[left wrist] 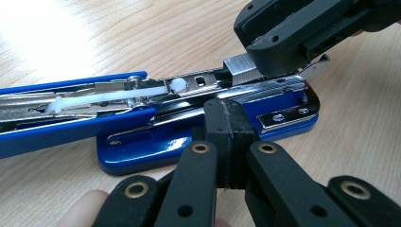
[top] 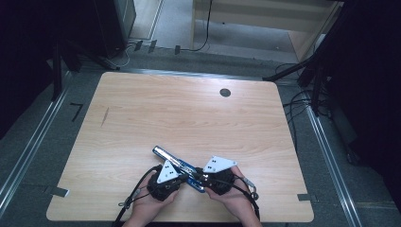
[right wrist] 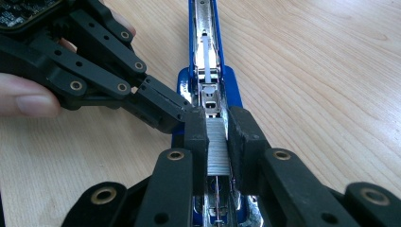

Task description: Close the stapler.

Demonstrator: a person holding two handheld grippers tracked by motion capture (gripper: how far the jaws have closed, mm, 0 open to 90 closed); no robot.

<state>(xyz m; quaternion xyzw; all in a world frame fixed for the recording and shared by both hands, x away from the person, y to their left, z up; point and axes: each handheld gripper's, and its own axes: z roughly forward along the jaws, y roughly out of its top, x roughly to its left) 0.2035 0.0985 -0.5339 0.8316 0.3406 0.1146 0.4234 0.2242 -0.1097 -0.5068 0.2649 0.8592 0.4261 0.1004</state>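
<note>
A blue stapler [top: 178, 167] lies opened flat on a light wood tabletop [top: 189, 113], near the edge closest to the person. Its hinged top cover is swung back, away from the base, exposing the shiny metal staple channel and a white plastic pusher [left wrist: 111, 96].

The left hand-held gripper [left wrist: 230, 137] comes in beside the stapler base. Its two black jaws are pressed together with no gap; their tips reach the near side of the metal channel, though whether they pinch any part of it cannot be told. A fingertip of the person's left hand [left wrist: 85, 208] shows just below this gripper.

The right hand-held gripper [right wrist: 218, 142] is clamped on a strip of silver staples [right wrist: 218, 146], one jaw on each side of the strip, directly above the open channel. In the left gripper view this strip [left wrist: 241, 66] hangs just over the far end of the channel, close to the metal but its contact is unclear.

From the high view, both hands sit close together at the stapler, each gripper carrying a grey three-cornered plate [top: 219, 163] marked with small black dots. A dark round cable hole [top: 225, 92] lies in the tabletop well beyond the stapler.

No brand name, label or writing can be read on the stapler or either gripper.
</note>
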